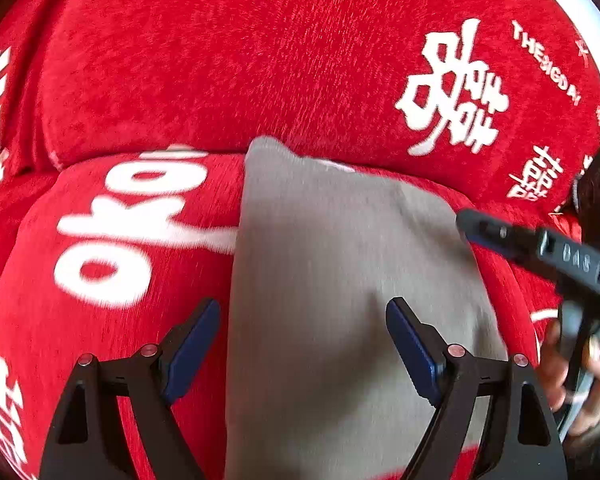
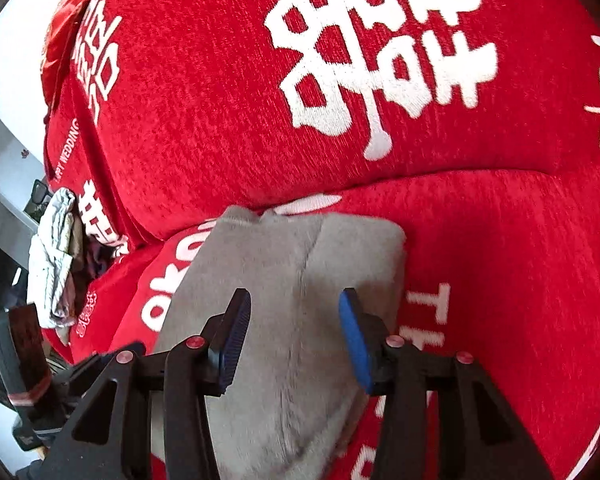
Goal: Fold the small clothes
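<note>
A grey folded garment lies flat on the red sofa seat, its far edge against the backrest. My left gripper hovers over its near left part, open, with nothing between the blue pads. From the right, my right gripper reaches toward the garment's right edge, held by a hand. In the right wrist view the grey garment shows a centre crease. The right gripper stands open above it, and its pads press on nothing.
The sofa's red backrest with white printed characters rises just behind the garment. A heap of crumpled clothes sits on the seat's left end. Beyond it are white furniture and dark gear at the lower left.
</note>
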A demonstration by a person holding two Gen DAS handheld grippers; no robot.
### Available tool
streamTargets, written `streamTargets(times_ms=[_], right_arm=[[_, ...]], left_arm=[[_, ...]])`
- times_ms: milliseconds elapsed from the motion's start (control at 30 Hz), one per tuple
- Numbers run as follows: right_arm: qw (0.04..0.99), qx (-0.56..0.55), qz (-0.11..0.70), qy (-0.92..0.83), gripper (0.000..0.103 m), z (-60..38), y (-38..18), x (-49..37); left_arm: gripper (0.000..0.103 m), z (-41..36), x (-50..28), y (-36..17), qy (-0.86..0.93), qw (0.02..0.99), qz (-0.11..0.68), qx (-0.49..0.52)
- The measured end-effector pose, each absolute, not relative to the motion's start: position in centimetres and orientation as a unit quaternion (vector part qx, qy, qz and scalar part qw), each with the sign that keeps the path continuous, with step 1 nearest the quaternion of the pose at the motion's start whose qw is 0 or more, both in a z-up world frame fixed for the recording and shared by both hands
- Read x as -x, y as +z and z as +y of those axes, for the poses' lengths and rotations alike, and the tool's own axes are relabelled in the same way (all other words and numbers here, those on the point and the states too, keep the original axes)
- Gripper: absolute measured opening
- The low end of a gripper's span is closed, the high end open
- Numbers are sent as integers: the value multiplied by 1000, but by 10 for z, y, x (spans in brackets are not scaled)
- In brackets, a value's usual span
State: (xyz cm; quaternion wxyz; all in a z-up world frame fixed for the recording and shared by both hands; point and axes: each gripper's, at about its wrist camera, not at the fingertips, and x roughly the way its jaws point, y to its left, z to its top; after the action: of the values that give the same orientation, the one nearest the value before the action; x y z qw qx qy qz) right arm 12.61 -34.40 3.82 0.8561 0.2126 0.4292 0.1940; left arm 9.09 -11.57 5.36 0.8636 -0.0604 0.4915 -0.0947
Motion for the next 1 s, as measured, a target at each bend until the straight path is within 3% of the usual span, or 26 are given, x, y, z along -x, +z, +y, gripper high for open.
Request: streamTargets(times_ms=[200,300,467,700,1000], right_arm=[[841,-214,470,160,49,-344,-1,-162],[845,-219,459,165,49,-350,-9,-167],[848,-199,468,153,50,-347,4,-165],[867,-149,415,234,50,-317,46,-79],[880,-93,419,202,50,-312,28,-8]], left_arm=[[86,-124,-146,21,-67,838,541,26],[103,-122,-154,11,-45,839,542,25],[103,-112,-145,17,-55,843,534,31],[103,-108,-94,36,-75,863,499,-9],[103,-100,-60,44,-76,871,485,-12]])
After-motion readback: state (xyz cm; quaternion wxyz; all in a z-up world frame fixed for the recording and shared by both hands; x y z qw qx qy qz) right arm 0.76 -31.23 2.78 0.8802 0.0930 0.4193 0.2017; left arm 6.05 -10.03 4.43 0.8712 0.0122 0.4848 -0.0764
